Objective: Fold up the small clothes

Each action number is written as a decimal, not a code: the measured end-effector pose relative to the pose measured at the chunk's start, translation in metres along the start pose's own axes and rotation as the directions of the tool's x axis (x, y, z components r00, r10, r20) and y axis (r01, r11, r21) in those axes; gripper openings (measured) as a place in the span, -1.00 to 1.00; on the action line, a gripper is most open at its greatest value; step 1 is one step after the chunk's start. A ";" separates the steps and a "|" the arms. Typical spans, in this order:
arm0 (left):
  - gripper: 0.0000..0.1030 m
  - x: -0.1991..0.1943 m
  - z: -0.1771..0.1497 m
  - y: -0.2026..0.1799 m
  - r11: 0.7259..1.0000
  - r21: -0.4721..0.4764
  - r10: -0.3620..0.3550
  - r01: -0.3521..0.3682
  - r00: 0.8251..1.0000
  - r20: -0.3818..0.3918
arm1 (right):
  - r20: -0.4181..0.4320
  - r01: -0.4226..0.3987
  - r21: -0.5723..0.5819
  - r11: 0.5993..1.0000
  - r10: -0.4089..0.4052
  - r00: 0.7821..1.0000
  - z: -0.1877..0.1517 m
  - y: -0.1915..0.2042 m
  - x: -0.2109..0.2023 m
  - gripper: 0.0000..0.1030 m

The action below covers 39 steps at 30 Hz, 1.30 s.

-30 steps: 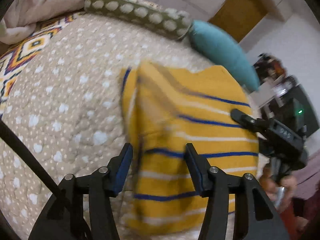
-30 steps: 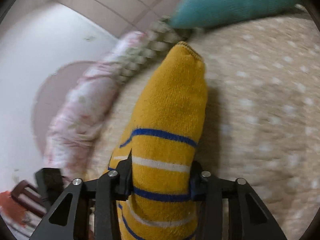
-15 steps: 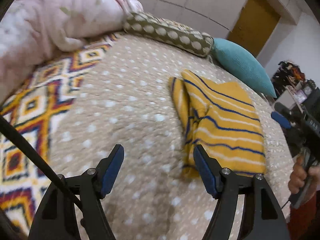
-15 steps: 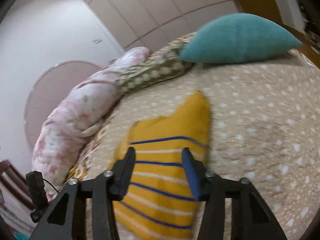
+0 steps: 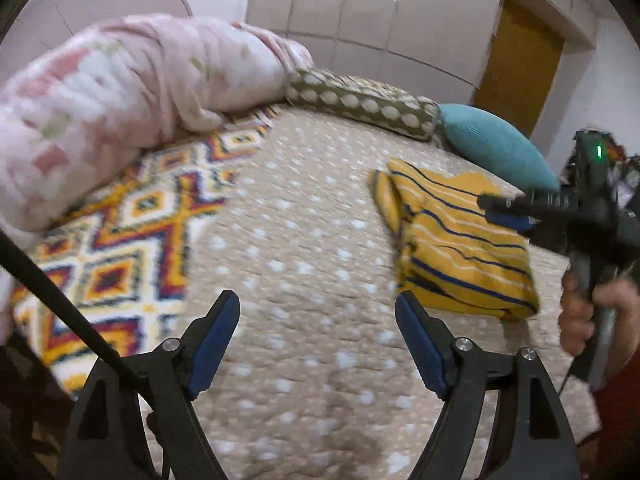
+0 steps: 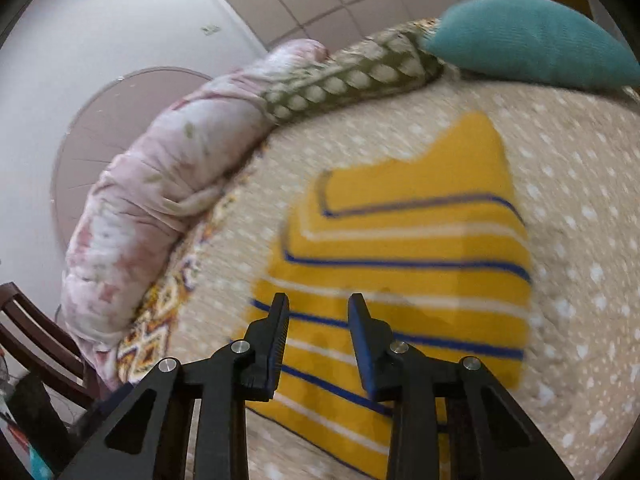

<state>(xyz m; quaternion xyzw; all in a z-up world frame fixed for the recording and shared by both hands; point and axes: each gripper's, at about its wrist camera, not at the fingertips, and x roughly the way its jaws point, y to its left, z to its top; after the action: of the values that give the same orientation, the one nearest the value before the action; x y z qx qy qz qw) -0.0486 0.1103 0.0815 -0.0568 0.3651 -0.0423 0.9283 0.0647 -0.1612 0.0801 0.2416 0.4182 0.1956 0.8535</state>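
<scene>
Folded yellow striped garment (image 6: 404,264) lies flat on the bed (image 5: 304,240), just beyond the spread, empty right gripper (image 6: 318,316); left gripper (image 5: 316,320) gapes empty beside it.

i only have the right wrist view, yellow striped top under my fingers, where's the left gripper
Observer: The left gripper is open over bare quilt, with the yellow striped top off to its right.
Operator: is my right one touching the cloth
Observer: In the left wrist view the right gripper hangs over the top's far part; contact is not clear. In its own view its jaws stand apart with nothing between them.
Operator: anything left of the top i can't see
Observer: A diamond-patterned blanket lies spread there, beside the pink bundle.
</scene>
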 end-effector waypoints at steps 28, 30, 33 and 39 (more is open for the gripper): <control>1.00 -0.058 -0.002 -0.069 0.988 0.154 -0.027 0.006 0.990 0.136 | 0.002 -0.018 0.259 0.966 0.018 1.000 -0.130 -0.090 -0.084 -0.09; 1.00 -0.042 -0.013 -0.078 0.989 0.138 -0.062 0.054 0.997 0.051 | 0.018 -0.005 0.272 0.962 0.001 1.000 -0.142 -0.094 -0.097 -0.10; 1.00 -0.016 -0.034 -0.089 0.989 0.111 -0.088 0.096 0.993 -0.079 | 0.056 0.015 0.299 0.954 -0.033 0.998 -0.153 -0.097 -0.119 -0.09; 1.00 0.018 -0.075 -0.100 0.990 0.101 -0.075 0.101 0.969 -0.237 | 0.081 0.099 0.270 0.958 -0.125 0.989 -0.165 -0.090 -0.143 0.04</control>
<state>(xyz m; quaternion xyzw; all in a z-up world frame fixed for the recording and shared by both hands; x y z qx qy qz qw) -0.0904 0.0036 0.0289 -0.0152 0.4657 -0.1104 0.8779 -0.1386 -0.2698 0.0287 0.3388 0.4114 0.0773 0.8426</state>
